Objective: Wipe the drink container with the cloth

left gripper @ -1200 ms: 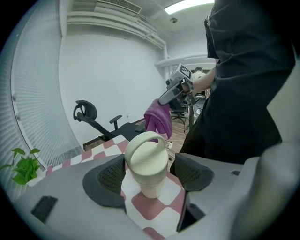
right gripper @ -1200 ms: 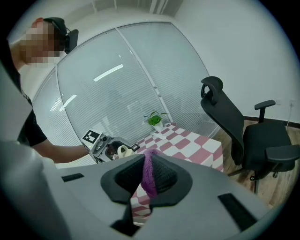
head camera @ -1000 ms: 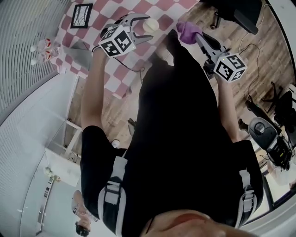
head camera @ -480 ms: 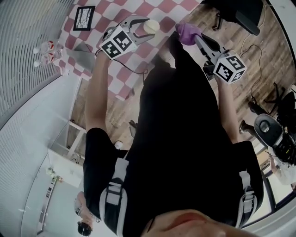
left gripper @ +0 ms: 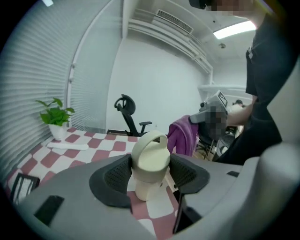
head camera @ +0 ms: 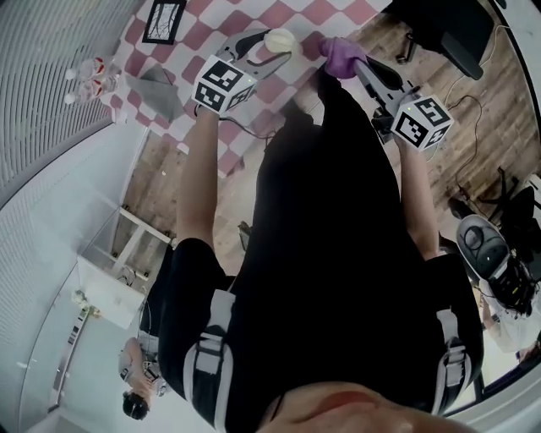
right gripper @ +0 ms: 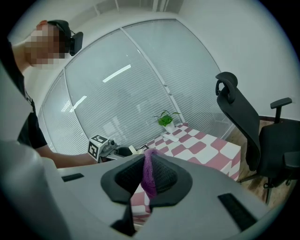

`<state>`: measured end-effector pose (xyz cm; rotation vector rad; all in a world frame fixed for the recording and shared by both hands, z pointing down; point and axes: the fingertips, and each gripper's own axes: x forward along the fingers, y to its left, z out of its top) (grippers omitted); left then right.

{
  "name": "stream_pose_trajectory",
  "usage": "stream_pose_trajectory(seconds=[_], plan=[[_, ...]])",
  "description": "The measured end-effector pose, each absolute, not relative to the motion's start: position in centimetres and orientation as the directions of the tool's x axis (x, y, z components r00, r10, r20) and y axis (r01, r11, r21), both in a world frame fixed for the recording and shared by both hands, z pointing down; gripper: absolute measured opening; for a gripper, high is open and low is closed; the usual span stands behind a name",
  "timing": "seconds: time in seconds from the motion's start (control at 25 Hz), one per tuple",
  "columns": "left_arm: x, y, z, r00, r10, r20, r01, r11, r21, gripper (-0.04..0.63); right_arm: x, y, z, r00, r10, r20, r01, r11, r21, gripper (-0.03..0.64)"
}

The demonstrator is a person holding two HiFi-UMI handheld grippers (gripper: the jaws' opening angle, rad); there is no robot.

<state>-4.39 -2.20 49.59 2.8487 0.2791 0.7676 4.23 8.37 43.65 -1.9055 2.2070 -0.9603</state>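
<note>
The drink container [left gripper: 150, 161] is a cream tumbler with a loop-handled lid. It sits between the pads of my left gripper [left gripper: 151, 177], whose jaws have just been closing and now press on its sides. In the head view the container [head camera: 280, 39] is at the tip of the left gripper [head camera: 272, 47], above the checkered table [head camera: 173, 51]. My right gripper [head camera: 348, 61] is shut on a purple cloth [head camera: 340, 56], held just right of the container. The cloth [right gripper: 149, 174] is pinched between the right gripper's [right gripper: 150, 177] pads, and it also hangs in the left gripper view [left gripper: 181, 136].
A potted plant [left gripper: 56, 116] and a white strip stand at the table's far end. A black frame [head camera: 164, 20], a grey object [head camera: 165, 90] and small bottles [head camera: 84, 78] lie near the table's left side. Black office chairs [right gripper: 246, 133] [left gripper: 127, 111] stand on the wooden floor.
The left gripper's jaws went from wide around the container to closed on it, and the gripper rolled. Both grippers shifted up the picture, toward the table.
</note>
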Motion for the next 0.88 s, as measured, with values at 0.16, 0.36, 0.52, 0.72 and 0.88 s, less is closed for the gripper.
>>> stream_pose_trajectory(seconds=[0.16,0.36,0.52,0.72,0.88], plan=[[-4.6,-4.5,49.8,0.881,0.104,0.462,-0.078,-0.93,0.358,0.273,4.5,6.6,43.5,-0.299,-0.896,0.327,-0.863,0.108,-0.494,0.055],[-5.3,-6.7,49.7,0.892,-0.11,0.439,-0.336,-0.811,0.48,0.272,5.7,3.3,42.1,-0.441,-0.846,0.3,-0.831,0.26,-0.492,0.056],[-6.6,-8.0,50.1,0.85,-0.31,0.427,-0.521,-0.624,0.583,0.272,5.4,0.9,41.1,-0.597,-0.754,0.274,-0.766,0.433,-0.475,0.057],[-8.8,-8.6,51.5,0.766,-0.472,0.437,-0.631,-0.419,0.653,0.272,3.1,-1.2,41.4,-0.754,-0.596,0.277,-0.651,0.621,-0.436,0.056],[-9.5,-8.3,51.6,0.683,-0.563,0.465,-0.694,-0.301,0.654,0.272,1.3,-2.6,41.1,-0.849,-0.47,0.242,-0.528,0.732,-0.43,0.056]])
